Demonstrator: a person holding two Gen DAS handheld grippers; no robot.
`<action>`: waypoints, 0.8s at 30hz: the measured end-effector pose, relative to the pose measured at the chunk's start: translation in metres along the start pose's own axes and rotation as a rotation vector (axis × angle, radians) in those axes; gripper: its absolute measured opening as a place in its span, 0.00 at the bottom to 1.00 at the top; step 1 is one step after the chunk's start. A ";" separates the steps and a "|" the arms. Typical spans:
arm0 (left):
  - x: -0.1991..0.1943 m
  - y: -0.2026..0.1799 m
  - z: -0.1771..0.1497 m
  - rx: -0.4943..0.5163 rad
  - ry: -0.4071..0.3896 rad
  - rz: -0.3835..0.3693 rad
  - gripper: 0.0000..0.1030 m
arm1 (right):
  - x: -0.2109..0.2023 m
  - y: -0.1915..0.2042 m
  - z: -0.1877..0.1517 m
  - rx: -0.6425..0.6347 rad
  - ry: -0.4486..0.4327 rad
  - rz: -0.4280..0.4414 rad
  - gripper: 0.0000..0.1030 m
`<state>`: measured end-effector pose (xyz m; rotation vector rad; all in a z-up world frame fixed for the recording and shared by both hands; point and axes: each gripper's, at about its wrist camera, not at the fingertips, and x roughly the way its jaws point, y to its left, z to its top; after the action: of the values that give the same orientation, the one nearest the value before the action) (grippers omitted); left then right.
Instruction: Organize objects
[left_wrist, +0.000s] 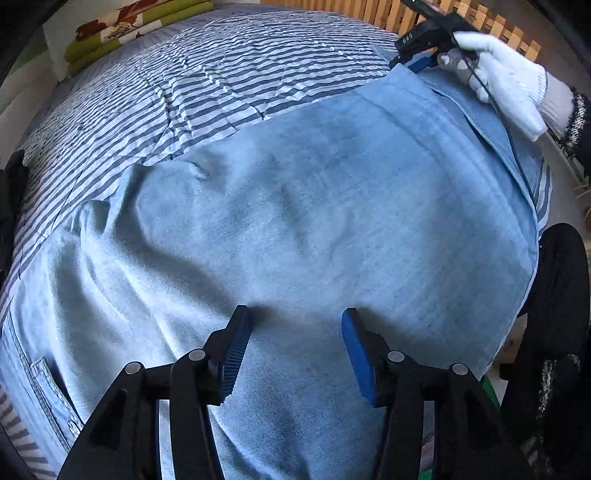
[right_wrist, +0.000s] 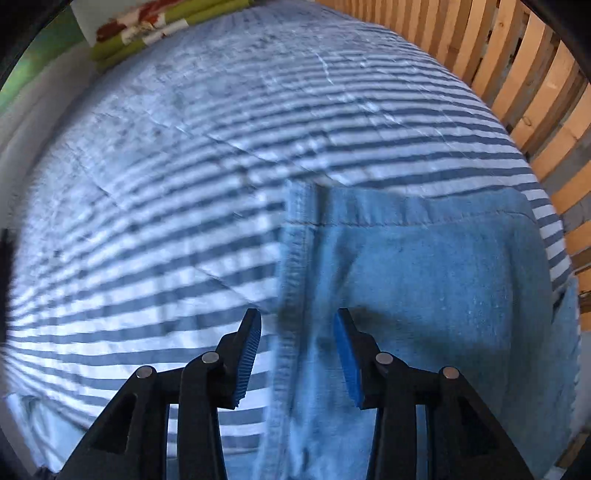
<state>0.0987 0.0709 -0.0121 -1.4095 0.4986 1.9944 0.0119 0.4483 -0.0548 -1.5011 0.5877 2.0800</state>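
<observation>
Both hand-held grippers, left and right, hover released over a denim garment on the bed; a shallow pinch could slip.

left wrist cam steep down, close over denim garment, right wrist cam steep down at its far hem, both share striped bed, wooden slats

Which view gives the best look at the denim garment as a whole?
The left wrist view: the denim garment spreads across most of the frame on the striped bedding, with a pocket at lower left. The right wrist view shows only one stitched corner of it, blurred.
</observation>
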 end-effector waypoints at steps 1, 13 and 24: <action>0.004 0.002 0.000 0.000 -0.003 0.000 0.55 | -0.002 -0.002 -0.004 -0.006 -0.042 0.000 0.35; 0.005 0.003 -0.002 -0.023 -0.016 0.033 0.57 | -0.098 -0.101 -0.062 0.212 -0.289 0.208 0.03; 0.005 0.004 -0.001 -0.034 -0.019 0.043 0.58 | -0.151 -0.271 -0.228 0.590 -0.397 0.152 0.03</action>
<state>0.0953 0.0689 -0.0175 -1.4098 0.4932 2.0575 0.3889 0.4980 0.0075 -0.7111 1.0591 1.9881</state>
